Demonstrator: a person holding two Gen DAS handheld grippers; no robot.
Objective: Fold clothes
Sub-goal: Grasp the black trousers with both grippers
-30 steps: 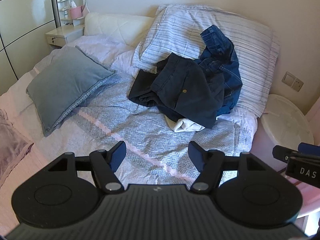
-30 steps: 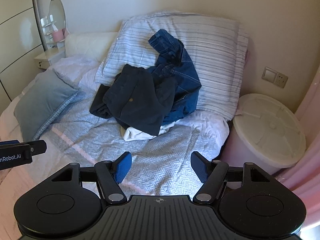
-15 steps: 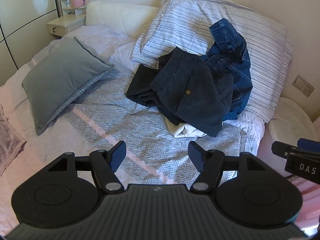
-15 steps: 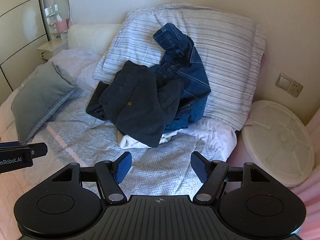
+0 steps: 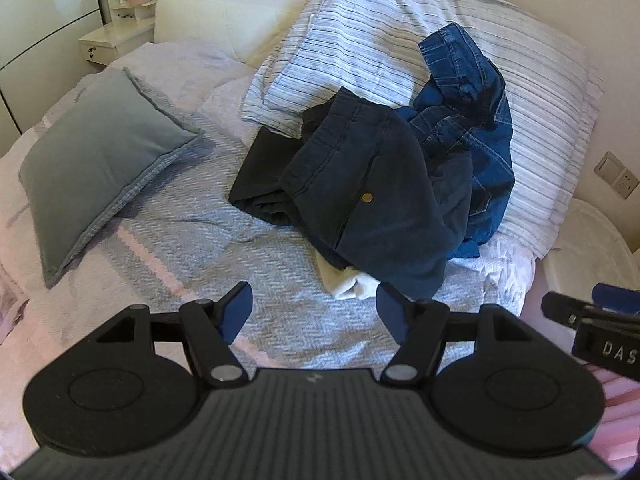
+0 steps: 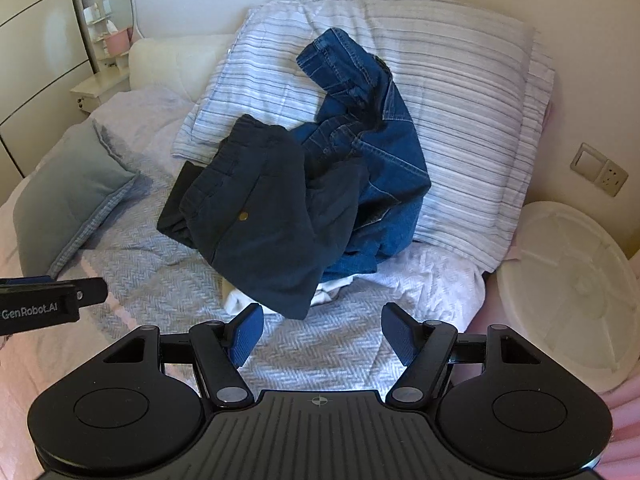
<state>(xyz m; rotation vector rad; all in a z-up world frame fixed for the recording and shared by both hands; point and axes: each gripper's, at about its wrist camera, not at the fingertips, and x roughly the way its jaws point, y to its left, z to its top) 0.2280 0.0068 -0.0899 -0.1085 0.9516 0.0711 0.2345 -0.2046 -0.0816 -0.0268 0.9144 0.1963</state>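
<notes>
A heap of clothes lies on the bed against a striped pillow. On top is a dark navy garment (image 5: 372, 196) (image 6: 264, 216) with a brass button. Blue denim jeans (image 5: 476, 128) (image 6: 368, 136) are bunched behind it, and a white garment (image 5: 352, 284) (image 6: 240, 300) pokes out underneath. My left gripper (image 5: 314, 310) is open just short of the heap's near edge, holding nothing. In the right wrist view my right gripper (image 6: 322, 334) is also open and holds nothing, a little before the navy garment's hanging corner.
A grey cushion (image 5: 96, 160) (image 6: 68, 196) lies to the left on the herringbone bedspread (image 5: 192, 240) (image 6: 160, 276). The big striped pillow (image 5: 400, 40) (image 6: 460, 120) leans on the wall. A white round lid (image 6: 568, 292) stands right of the bed, a nightstand (image 5: 108, 40) far left.
Both grippers have moved forward toward the heap of clothes, which now looks larger and nearer. Both have stayed open; the clothes have not moved.
</notes>
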